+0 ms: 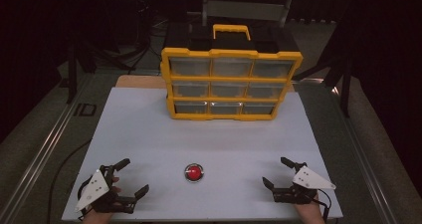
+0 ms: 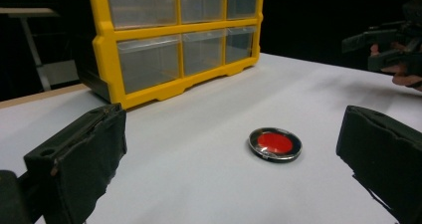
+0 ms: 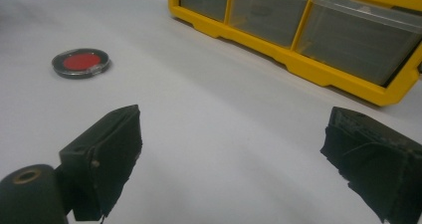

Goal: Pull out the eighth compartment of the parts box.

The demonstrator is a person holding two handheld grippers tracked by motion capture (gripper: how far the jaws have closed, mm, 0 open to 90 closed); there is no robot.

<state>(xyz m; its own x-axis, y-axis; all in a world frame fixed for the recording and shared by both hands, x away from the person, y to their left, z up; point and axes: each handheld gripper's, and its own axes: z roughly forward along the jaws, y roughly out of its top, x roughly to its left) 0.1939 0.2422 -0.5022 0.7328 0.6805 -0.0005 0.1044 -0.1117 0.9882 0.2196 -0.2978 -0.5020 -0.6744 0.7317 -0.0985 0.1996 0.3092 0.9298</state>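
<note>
Red disc [image 1: 194,172] in a round clear case with a dark rim lies flat on the white table [image 1: 149,134], near the front edge, about midway between the two sides. It sits alone, well apart from the yellow drawer cabinet [image 1: 230,77] standing upright at the back, all drawers shut.

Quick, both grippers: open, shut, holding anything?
Left gripper: open, jaws wide apart, holding nothing.
Right gripper: open, jaws wide apart, holding nothing.
</note>
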